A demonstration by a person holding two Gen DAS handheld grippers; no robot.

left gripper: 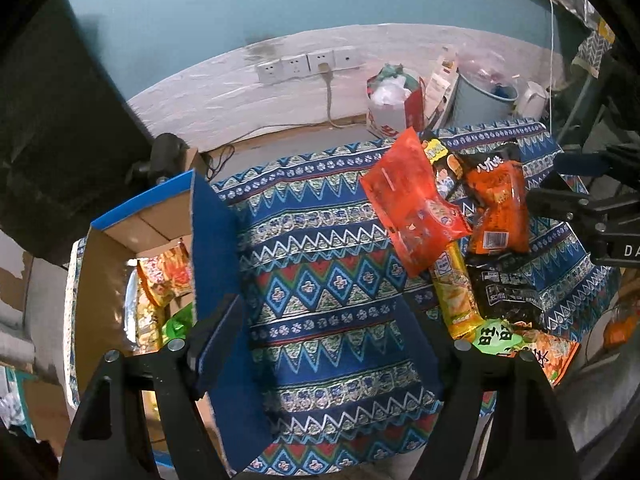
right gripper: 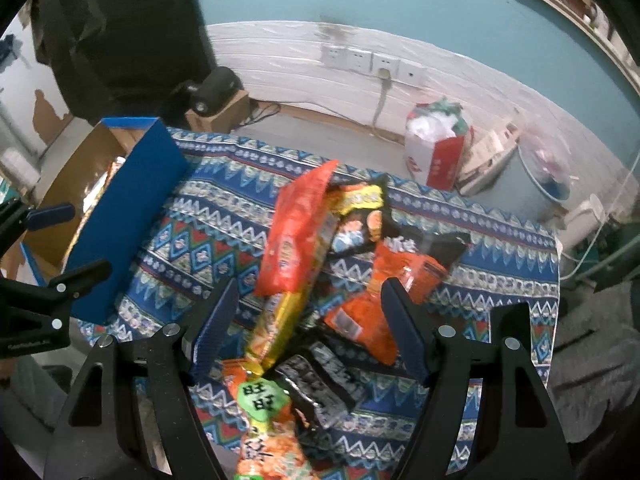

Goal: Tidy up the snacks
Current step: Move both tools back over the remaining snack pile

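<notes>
The right gripper (right gripper: 306, 320) is open right over the snack pile, and the long yellow packet (right gripper: 280, 320) sits between its fingers. It should close gently there. The left gripper (left gripper: 320, 344) waits open beside the blue box (left gripper: 160, 220).

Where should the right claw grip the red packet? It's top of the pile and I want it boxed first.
Grip the red packet by its raised far end, coming in from above: that flat sealed edge sticks up off the pile, free of the yellow pack beneath. The right claw is open and near; the box sits to the left.
</notes>
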